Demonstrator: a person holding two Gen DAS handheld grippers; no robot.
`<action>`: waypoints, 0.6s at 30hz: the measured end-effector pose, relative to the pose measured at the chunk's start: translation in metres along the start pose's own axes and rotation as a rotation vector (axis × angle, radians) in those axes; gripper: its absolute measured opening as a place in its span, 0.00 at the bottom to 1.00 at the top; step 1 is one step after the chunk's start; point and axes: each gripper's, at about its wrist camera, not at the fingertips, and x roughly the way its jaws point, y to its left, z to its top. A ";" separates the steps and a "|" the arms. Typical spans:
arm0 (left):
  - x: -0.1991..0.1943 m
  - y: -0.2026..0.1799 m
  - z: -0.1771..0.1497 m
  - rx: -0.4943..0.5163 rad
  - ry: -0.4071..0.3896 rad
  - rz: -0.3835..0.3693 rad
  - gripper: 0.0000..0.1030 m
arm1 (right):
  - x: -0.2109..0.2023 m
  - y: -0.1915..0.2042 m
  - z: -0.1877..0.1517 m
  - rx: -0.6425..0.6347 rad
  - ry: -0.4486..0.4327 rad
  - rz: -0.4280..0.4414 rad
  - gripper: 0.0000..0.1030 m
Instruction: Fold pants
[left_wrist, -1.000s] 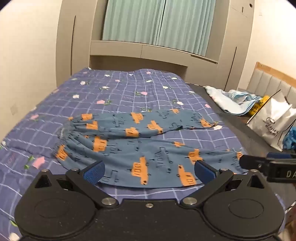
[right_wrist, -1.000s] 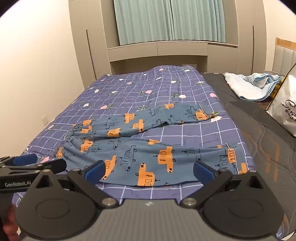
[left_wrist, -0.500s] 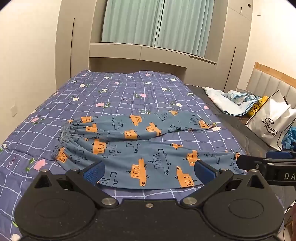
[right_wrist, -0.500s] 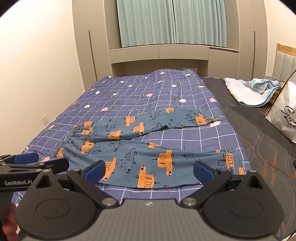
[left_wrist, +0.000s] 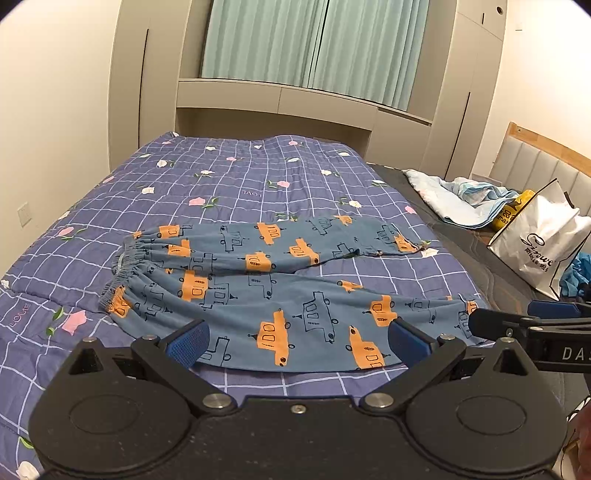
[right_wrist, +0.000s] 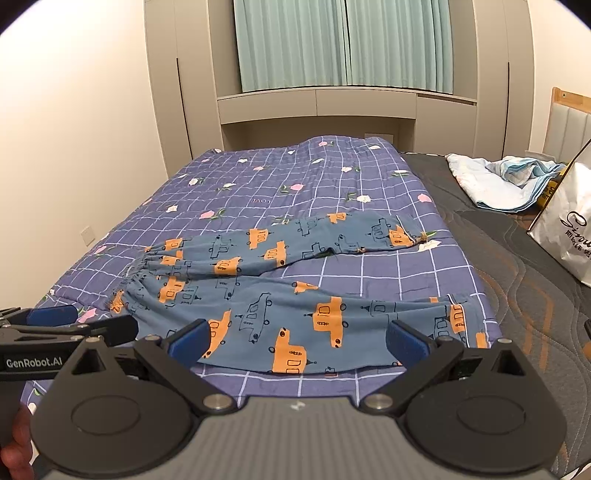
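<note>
Blue pants (left_wrist: 258, 291) printed with orange cars lie flat on the purple checked quilt (left_wrist: 229, 184), waistband to the left, both legs spread to the right in a V. They also show in the right wrist view (right_wrist: 280, 302). My left gripper (left_wrist: 297, 341) is open and empty, held back above the near edge of the pants. My right gripper (right_wrist: 297, 341) is open and empty, also above the near leg. The right gripper's tip shows in the left wrist view (left_wrist: 524, 325), and the left gripper's tip in the right wrist view (right_wrist: 66, 325).
A white shopping bag (left_wrist: 543, 243) stands at the right on the dark mattress (right_wrist: 517, 280). A light blue blanket (left_wrist: 461, 195) lies crumpled behind it. Beige wardrobes (left_wrist: 147, 74) and green curtains (left_wrist: 314, 44) stand at the far end. A wall runs along the left.
Both grippers have risen and pulled back slightly, so the pants sit lower and farther in view. The pants have not moved. Both grippers stay open.
</note>
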 end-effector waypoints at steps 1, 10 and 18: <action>0.000 0.000 0.000 0.000 0.000 0.000 1.00 | 0.000 0.000 0.000 0.000 0.001 0.000 1.00; 0.000 -0.002 0.000 0.006 -0.001 -0.001 1.00 | -0.002 0.001 0.001 0.001 -0.004 -0.005 1.00; -0.001 -0.003 0.001 0.007 0.002 -0.003 1.00 | -0.003 0.000 0.001 0.002 -0.004 -0.004 1.00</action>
